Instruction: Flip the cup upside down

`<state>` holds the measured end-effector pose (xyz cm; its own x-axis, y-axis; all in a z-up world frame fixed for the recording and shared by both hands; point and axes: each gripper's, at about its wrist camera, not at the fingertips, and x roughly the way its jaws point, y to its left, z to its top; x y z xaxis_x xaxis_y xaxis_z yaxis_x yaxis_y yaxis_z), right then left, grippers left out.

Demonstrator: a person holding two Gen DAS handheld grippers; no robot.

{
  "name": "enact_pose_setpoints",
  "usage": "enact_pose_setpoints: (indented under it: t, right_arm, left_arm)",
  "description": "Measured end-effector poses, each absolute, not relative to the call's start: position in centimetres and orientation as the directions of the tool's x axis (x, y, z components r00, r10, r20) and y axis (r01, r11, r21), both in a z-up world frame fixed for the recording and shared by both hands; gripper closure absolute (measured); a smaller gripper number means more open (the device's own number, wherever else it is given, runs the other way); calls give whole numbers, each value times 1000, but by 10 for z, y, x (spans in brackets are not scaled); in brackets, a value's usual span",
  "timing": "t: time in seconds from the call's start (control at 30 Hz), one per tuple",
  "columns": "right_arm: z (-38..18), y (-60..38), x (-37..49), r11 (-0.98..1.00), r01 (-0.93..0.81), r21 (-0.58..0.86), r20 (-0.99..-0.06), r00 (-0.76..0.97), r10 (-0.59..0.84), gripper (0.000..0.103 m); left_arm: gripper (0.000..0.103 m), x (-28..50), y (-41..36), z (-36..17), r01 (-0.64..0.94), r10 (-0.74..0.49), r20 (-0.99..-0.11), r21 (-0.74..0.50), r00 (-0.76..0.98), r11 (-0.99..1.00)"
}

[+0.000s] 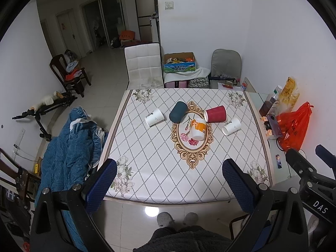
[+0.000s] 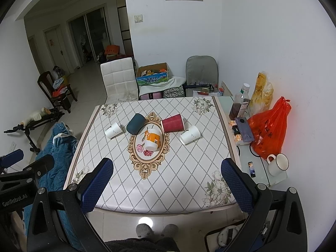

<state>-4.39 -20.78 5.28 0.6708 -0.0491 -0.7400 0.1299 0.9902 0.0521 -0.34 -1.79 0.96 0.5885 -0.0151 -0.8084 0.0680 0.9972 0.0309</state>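
Note:
Several cups lie on their sides on the patterned table [image 1: 157, 168] [image 2: 178, 178]. From left: a white paper cup [image 1: 154, 117] [image 2: 113, 130], a dark teal cup [image 1: 178, 112] [image 2: 135, 123], an orange-and-white cup [image 1: 198, 128] [image 2: 152, 139] in the middle, a dark red cup [image 1: 215, 113] [image 2: 172, 122], and another white paper cup [image 1: 231, 126] [image 2: 189, 134]. My left gripper [image 1: 170, 184] is open and empty above the table's near edge. My right gripper [image 2: 168, 182] is open and empty, also high over the near edge, far from the cups.
A side shelf at the right holds a red plastic bag [image 2: 269, 130], a bottle [image 2: 239, 103], a phone [image 2: 244, 129] and a white mug [image 2: 278, 164]. A blue blanket [image 1: 69, 147] lies at the table's left. A white chair [image 1: 145, 65] stands behind the table.

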Motion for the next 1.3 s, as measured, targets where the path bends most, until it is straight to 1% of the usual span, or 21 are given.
enact_pose_setpoints:
  t: [0.23,0.43,0.67,0.97,1.3]
  right_arm:
    - [44,-210,-38,989,132,60,-747,664,-43,0]
    - [22,-221,-29,986,157,49,-774,631,-62,0]
    - [-24,-258,-12,973,230,38,-826,556,-99,0]
    - [-87,-315,10,952,304,20,-871,473,-133,0]
    - [-158,-355,38,923,385,11,-920,365,-142,0]
  left_arm:
    - [0,-1,-15,-1,70,-21,-818,23,575,997]
    - [0,13,-25,-20,71,-19,-834,25,552,997]
    - [0,35,-51,-55,102,-17,-871,38,492,994]
    - [0,69,-100,-97,162,-6,-904,70,428,984]
    - [0,121,-150,-141,252,0,-936,95,353,963]
